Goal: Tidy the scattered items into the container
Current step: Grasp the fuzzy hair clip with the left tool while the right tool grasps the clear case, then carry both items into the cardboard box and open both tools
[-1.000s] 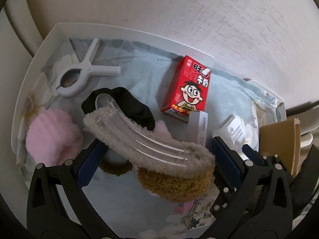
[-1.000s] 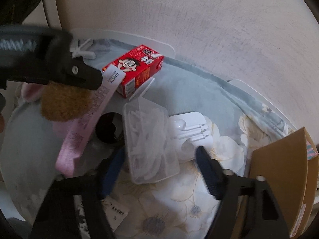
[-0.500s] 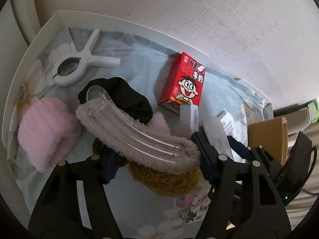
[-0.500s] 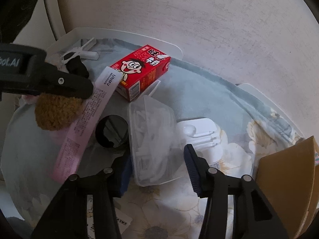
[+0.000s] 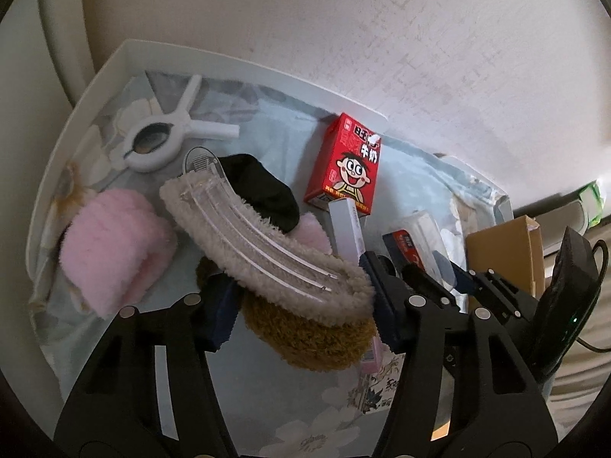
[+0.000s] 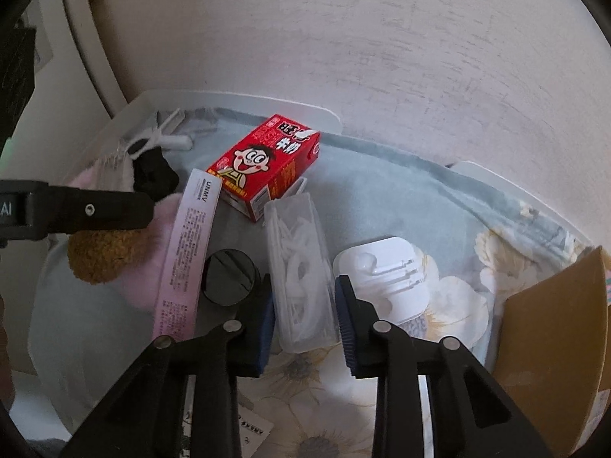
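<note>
Left gripper (image 5: 301,297): jaws have just been closing from wide open, and now pinch the fuzzy sock bundle (image 5: 282,263), which sits lifted off the cloth. Right gripper (image 6: 303,316): jaws have just been closing around the clear case (image 6: 299,271); pads now sit at its two long sides, contact not certain.

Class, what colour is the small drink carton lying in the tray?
Red, with a cartoon face; the drink carton shows best in the right wrist view.

We see a fuzzy cream-and-brown sock bundle on a clear plastic hanger (image 5: 275,259) lifted above the white cloth-lined tray (image 5: 236,65), and a clear plastic box of white pieces (image 6: 301,267) lying flat.
</note>
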`<state>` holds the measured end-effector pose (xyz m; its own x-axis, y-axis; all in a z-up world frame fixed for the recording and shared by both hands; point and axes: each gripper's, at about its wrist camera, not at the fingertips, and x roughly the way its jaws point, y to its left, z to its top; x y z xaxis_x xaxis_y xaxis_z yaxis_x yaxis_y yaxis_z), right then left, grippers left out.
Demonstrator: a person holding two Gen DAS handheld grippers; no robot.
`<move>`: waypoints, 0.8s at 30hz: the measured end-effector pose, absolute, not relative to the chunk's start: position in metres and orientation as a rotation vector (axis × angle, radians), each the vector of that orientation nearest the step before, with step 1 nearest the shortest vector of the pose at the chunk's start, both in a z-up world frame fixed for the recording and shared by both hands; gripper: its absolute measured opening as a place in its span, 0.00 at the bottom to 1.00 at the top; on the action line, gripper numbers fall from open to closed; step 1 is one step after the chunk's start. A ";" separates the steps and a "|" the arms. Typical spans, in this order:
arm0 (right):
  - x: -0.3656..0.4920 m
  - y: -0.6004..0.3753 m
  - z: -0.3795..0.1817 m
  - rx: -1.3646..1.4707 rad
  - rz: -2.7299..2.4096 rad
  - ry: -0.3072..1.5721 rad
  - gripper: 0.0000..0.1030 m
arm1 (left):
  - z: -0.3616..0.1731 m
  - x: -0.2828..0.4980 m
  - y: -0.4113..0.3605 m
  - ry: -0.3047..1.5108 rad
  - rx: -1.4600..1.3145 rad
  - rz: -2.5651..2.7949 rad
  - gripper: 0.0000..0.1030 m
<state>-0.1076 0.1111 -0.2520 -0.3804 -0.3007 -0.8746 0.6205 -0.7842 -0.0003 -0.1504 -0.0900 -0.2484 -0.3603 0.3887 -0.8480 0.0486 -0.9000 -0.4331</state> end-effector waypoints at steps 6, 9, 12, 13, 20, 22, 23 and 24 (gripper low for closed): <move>-0.104 0.120 -0.243 1.275 -2.190 0.404 0.27 | -0.234 -0.144 -0.098 -0.557 -1.600 2.411 0.54; -0.104 0.116 -0.235 1.273 -2.188 0.376 0.26 | -0.220 -0.139 -0.098 -0.533 -1.579 2.437 0.54; -0.096 0.125 -0.220 1.256 -2.200 0.320 0.26 | -0.196 -0.132 -0.096 -0.485 -1.546 2.469 0.54; -0.090 0.126 -0.213 1.250 -2.205 0.294 0.26 | -0.184 -0.130 -0.094 -0.454 -1.535 2.487 0.54; -0.084 0.156 -0.141 1.219 -2.276 0.119 0.26 | -0.106 -0.114 -0.067 -0.328 -1.377 2.562 0.54; -0.079 0.177 -0.124 1.217 -2.309 0.084 0.26 | -0.085 -0.111 -0.054 -0.296 -1.325 2.563 0.54; -0.075 0.183 -0.117 1.214 -2.329 0.083 0.25 | -0.076 -0.110 -0.046 -0.287 -1.297 2.557 0.54; -0.072 0.193 -0.112 1.209 -2.358 0.083 0.24 | -0.067 -0.110 -0.037 -0.277 -1.268 2.545 0.54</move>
<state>-0.0722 0.1925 -0.1115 -0.4910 -0.3922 -0.7778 0.4457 -0.8803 0.1626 -0.1096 -0.0371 -0.0674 -0.5737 0.3348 -0.7475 -0.1664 -0.9413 -0.2938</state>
